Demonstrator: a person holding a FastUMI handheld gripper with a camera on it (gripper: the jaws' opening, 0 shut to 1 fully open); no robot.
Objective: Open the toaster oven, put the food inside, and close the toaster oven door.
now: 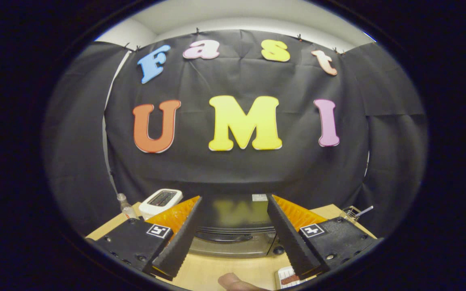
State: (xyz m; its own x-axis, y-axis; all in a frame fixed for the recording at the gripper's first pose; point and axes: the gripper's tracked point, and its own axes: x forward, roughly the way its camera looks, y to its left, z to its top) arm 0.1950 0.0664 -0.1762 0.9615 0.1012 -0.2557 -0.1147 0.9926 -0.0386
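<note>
A black toaster oven [233, 226] stands on the wooden table [221, 270] just ahead of my fingers, its glossy top and dark handle showing between them; the door looks closed. My gripper [234, 202] is open, held above the table with nothing between its fingers. Below the right finger lies a small white tray [286, 278] with a reddish-brown piece of food [290, 279] on it. A rounded, tan-pink object [237, 281] lies on the table near me, between the fingers.
A white pop-up toaster [160, 202] sits at the back left, with a clear plastic bottle [127, 207] beside it. A small wire rack [353, 212] stands at the back right of the table.
</note>
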